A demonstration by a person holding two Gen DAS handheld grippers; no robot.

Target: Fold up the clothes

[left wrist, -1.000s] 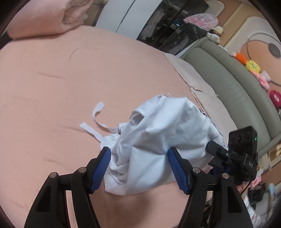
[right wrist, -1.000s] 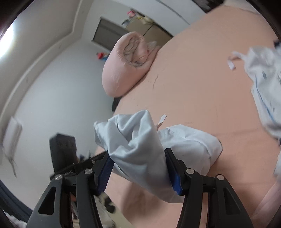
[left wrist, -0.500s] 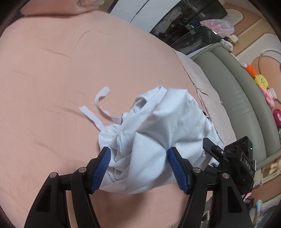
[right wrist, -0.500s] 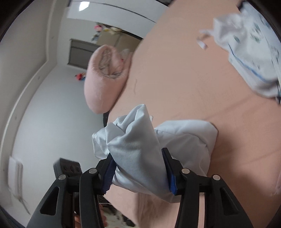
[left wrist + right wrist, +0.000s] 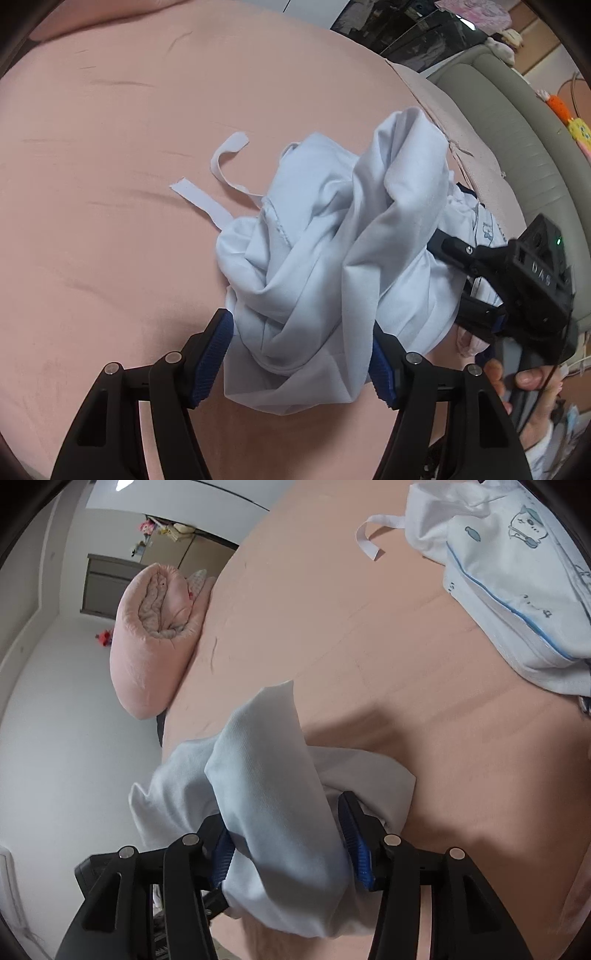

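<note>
A crumpled pale blue garment (image 5: 325,236) with two loose white straps (image 5: 225,162) lies bunched on the pink bed (image 5: 110,184). My left gripper (image 5: 299,332) is shut on its near folds, both blue pads pressed into the cloth. To the right, a hand holds my right gripper (image 5: 448,275), its fingers pushed into the same bundle. In the right wrist view my right gripper (image 5: 284,823) grips a thick roll of pale blue cloth (image 5: 266,775); its jaws are opening slightly, pads still against the fabric.
A white garment with blue piping and cat print (image 5: 517,572) lies at the upper right. A rolled pink duvet (image 5: 155,635) sits at the bed's far end. A grey sofa (image 5: 517,129) with plush toys runs along the bed's edge.
Both grippers have sunk toward the bed with the cloth still in them. The right gripper has rolled and its view now takes in more of the bed and the printed garment.
</note>
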